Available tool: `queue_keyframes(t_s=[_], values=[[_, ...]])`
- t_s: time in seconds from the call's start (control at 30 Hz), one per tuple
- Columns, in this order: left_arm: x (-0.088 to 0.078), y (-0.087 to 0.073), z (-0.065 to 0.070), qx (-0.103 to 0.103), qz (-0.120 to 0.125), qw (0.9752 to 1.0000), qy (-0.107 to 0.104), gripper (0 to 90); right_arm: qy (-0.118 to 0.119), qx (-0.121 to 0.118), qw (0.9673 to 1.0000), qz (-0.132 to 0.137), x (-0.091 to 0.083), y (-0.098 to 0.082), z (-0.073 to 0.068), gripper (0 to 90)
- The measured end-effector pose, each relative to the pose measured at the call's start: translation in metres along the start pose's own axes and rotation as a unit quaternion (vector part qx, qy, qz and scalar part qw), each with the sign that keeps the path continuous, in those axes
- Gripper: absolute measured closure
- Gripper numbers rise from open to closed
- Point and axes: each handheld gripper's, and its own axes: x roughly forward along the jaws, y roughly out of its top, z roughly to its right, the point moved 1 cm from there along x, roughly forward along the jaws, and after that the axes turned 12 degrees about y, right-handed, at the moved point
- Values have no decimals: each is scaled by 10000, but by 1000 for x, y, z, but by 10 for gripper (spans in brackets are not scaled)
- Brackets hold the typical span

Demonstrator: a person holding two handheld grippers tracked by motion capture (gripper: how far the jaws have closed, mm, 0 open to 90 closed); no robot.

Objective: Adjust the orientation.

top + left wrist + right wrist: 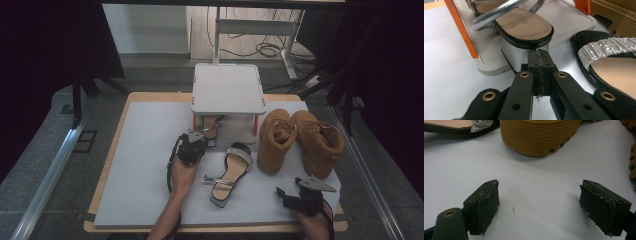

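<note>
Sandal (516, 23) with silver straps sits on the lower shelf of the small white rack (228, 89) at bench (150, 150) 12 o'clock; left tool (539, 58) clenched with nothing between its jaws, tips right at the sandal's silver heel. Second sandal (231, 172) lies on the bench centre, tan boots (300, 140) at 3 o'clock. Right tool (539, 206) released, jaws wide apart over bare bench at 5 o'clock.

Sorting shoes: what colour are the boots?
Tan boots, clearest in the high view.
</note>
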Motion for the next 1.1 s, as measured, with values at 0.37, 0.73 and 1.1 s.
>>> queue_keyframes(t_s=[0.37, 0.73, 1.1], values=[[10, 7, 1, 55, 9, 10000, 52, 899, -1, -1, 10000, 2, 0, 0, 0, 159], [19, 12, -4, 36, -16, 9998, 174, 900, -2, -9, 10000, 3, 0, 0, 0, 159], [28, 15, -8, -26, -83, 9996, 252, 900, -3, -12, 10000, 1, 0, 0, 0, 159]])
